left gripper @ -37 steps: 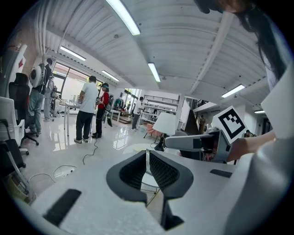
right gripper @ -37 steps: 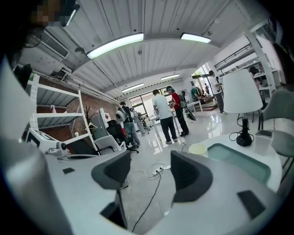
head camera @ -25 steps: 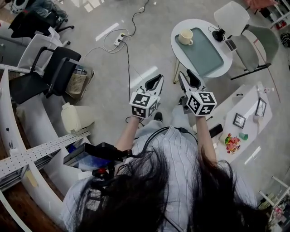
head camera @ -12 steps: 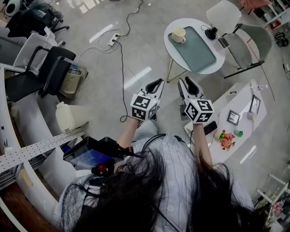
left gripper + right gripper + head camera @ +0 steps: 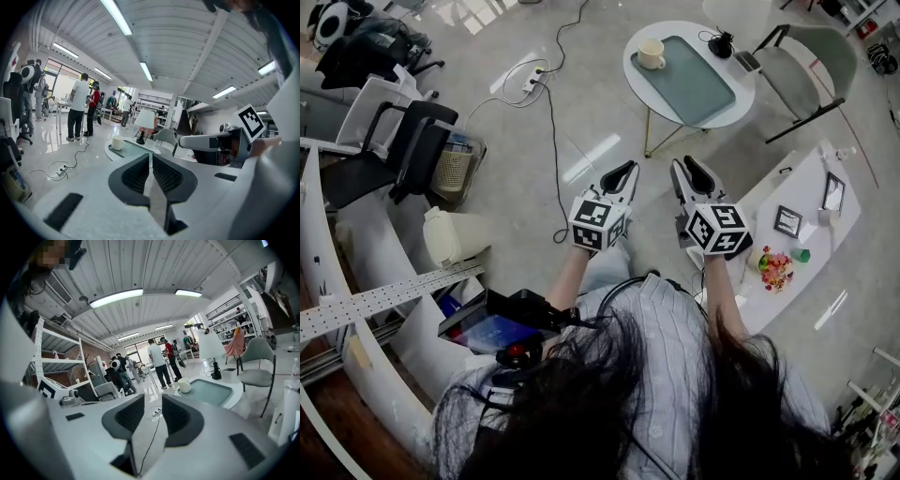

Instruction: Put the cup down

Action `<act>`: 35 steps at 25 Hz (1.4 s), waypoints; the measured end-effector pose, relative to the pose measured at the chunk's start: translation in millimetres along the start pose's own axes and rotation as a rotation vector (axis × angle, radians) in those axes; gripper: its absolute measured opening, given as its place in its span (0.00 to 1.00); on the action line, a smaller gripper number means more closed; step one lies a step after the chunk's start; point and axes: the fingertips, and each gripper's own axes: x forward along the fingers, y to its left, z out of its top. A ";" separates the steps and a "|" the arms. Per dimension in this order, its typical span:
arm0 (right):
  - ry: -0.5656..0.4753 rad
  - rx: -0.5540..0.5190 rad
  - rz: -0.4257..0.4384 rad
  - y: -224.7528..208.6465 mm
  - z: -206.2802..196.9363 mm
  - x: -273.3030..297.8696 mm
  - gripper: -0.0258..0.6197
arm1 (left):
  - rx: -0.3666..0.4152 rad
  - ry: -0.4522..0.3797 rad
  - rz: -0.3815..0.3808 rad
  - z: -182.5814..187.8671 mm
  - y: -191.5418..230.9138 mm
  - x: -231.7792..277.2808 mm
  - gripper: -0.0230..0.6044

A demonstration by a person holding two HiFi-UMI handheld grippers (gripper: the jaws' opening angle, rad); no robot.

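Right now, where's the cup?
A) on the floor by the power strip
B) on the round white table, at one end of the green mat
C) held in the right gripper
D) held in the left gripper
B: the head view shows the cup standing on the round table, at one end of the green mat.

The cup (image 5: 652,54) is seen as smooth, glazed-looking cream ware. The round counter (image 5: 686,29) is topped in smooth white, with a matt grey-green mat (image 5: 684,80) laid on it. The floor (image 5: 534,169) is finished glossy grey, and lights are mirrored in it. At the left, the bin (image 5: 455,171) is made of pale open mesh.
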 end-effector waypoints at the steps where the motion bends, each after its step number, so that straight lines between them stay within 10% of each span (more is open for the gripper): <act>1: -0.004 0.001 0.006 0.6 -0.7 -6.3 0.24 | 0.003 0.001 0.005 -1.6 -5.4 -2.8 0.09; 35: -0.003 -0.059 0.158 76.2 -75.1 -189.1 0.14 | 0.033 -0.053 0.065 -67.7 -162.1 -127.0 0.09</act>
